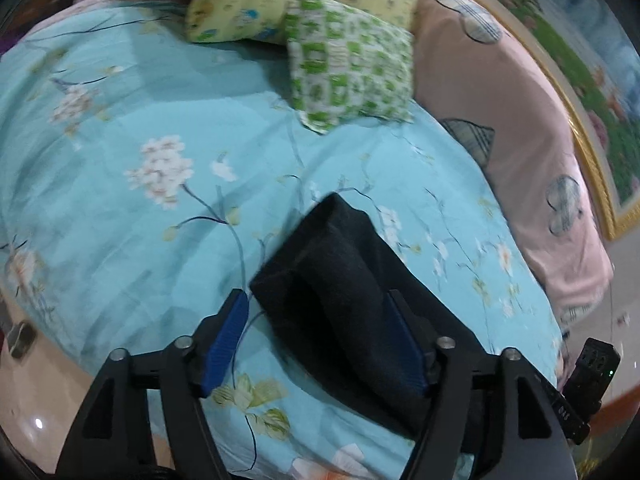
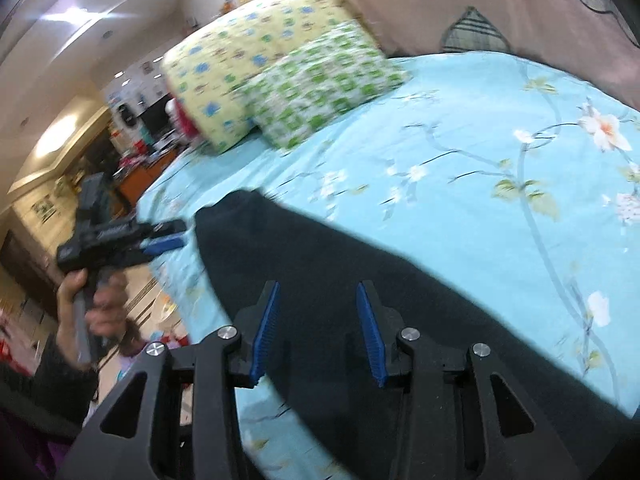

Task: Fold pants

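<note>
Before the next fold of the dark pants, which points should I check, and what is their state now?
1. Left gripper free of cloth: ok, jaws open, pads not pressing.
2. Right gripper free of cloth: ok, jaws open above the dark pants.
3. Pants lying on the blue floral bedsheet: ok.
4. Fold edges aligned: cannot tell, pictures blurred.
5. Green pillow apart from pants: ok.

One pants (image 1: 340,280), two pillows (image 1: 352,60), two claws (image 1: 320,344).
</note>
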`<state>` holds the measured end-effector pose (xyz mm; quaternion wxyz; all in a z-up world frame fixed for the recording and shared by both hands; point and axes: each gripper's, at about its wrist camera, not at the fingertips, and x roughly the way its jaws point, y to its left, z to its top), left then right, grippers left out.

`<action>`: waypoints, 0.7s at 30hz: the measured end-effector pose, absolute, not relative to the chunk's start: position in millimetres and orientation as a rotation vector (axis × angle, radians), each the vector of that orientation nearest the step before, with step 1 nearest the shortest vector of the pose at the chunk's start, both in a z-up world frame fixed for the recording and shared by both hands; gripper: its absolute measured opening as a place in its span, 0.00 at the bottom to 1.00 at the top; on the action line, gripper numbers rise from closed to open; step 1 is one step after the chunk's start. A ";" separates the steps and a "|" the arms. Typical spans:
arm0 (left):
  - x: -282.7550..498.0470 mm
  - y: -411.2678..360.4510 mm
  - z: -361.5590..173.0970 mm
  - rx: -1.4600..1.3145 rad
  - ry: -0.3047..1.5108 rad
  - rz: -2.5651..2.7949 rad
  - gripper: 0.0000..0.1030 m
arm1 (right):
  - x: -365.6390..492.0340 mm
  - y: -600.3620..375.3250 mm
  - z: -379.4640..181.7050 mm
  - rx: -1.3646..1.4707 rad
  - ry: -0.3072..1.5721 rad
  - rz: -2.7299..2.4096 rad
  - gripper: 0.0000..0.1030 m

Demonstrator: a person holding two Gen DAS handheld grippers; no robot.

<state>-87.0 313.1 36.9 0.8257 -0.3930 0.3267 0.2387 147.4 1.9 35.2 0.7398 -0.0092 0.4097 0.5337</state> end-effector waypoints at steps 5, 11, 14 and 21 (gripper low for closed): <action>-83.6 314.5 27.9 -0.861 0.730 0.555 0.74 | 199.5 16.8 25.8 0.003 0.998 1.097 0.45; -71.7 308.8 1.3 -0.856 0.823 0.551 0.74 | 235.6 46.0 -3.6 -0.012 1.136 1.106 0.45; -74.5 310.4 -13.1 -0.896 0.834 0.533 0.74 | 236.5 61.4 -12.5 -0.078 1.163 1.125 0.45; -75.3 316.5 -18.4 -0.922 0.820 0.499 0.74 | 211.8 81.0 -18.7 -0.283 1.144 1.209 0.46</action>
